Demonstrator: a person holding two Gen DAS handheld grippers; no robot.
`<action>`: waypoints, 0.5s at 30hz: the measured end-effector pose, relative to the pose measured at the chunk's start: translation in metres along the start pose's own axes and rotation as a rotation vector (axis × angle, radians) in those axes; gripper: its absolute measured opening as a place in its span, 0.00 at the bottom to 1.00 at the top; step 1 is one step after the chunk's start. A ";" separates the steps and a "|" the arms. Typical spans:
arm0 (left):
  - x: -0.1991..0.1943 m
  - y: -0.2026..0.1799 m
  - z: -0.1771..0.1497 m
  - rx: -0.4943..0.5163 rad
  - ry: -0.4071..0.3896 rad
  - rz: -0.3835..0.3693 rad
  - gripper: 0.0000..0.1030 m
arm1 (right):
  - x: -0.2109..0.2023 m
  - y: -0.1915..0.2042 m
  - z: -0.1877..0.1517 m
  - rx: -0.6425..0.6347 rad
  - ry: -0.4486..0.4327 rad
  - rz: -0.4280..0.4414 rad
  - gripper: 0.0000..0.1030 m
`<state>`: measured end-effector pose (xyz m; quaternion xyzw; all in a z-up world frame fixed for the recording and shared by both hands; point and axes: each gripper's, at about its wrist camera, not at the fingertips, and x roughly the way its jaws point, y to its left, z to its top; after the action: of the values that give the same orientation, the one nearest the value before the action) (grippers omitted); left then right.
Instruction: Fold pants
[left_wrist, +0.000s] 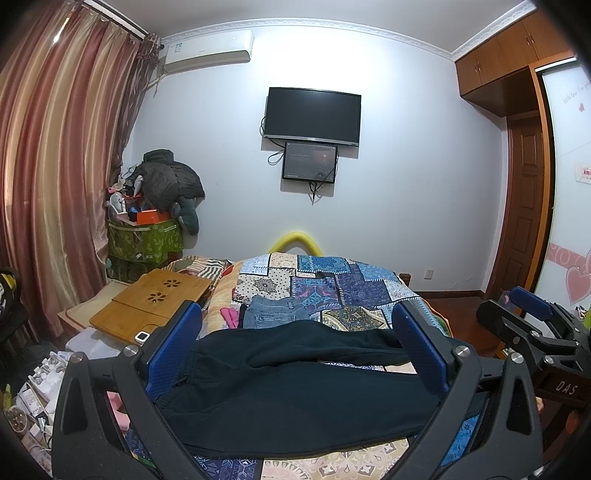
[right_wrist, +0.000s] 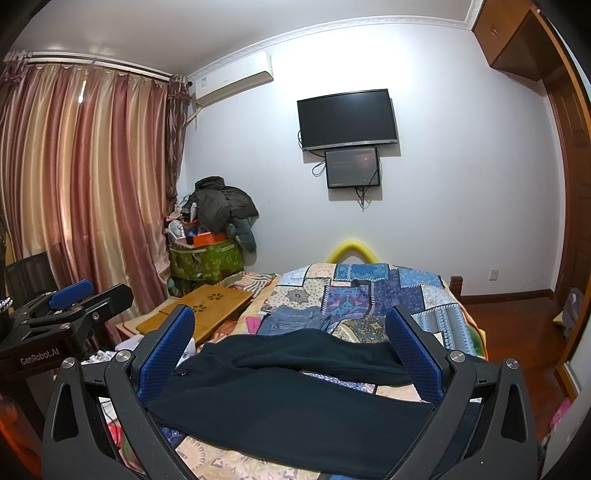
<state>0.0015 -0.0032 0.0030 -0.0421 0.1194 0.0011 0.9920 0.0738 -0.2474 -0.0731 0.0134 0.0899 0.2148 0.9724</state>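
Dark navy pants (left_wrist: 295, 387) lie spread across the near end of a bed with a patchwork quilt (left_wrist: 332, 288), waistband to the left, legs running right. They also show in the right wrist view (right_wrist: 295, 398). My left gripper (left_wrist: 297, 325) is open and empty, held above the pants, its blue pads wide apart. My right gripper (right_wrist: 291, 326) is open and empty above the pants too. The right gripper shows at the right edge of the left wrist view (left_wrist: 532, 314). The left gripper shows at the left edge of the right wrist view (right_wrist: 74, 295).
Folded blue jeans (left_wrist: 277, 312) and a pink item (left_wrist: 229, 317) lie on the quilt beyond the pants. A wooden lap desk (left_wrist: 155, 302) sits on the bed's left side. A cluttered green bag (left_wrist: 147, 240), curtains, a wall TV (left_wrist: 312, 114) and wardrobe surround the bed.
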 end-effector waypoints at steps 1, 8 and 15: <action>0.000 0.000 0.000 0.001 0.001 0.000 1.00 | 0.000 0.001 -0.001 0.000 0.000 0.000 0.99; 0.000 0.002 0.000 -0.001 0.001 0.000 1.00 | 0.000 0.001 -0.003 0.003 0.005 -0.003 0.99; 0.017 0.012 -0.003 -0.013 0.021 0.003 1.00 | 0.013 -0.002 -0.007 0.009 0.030 -0.009 0.99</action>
<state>0.0174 0.0086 -0.0049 -0.0485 0.1297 0.0030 0.9904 0.0848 -0.2443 -0.0827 0.0139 0.1054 0.2103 0.9718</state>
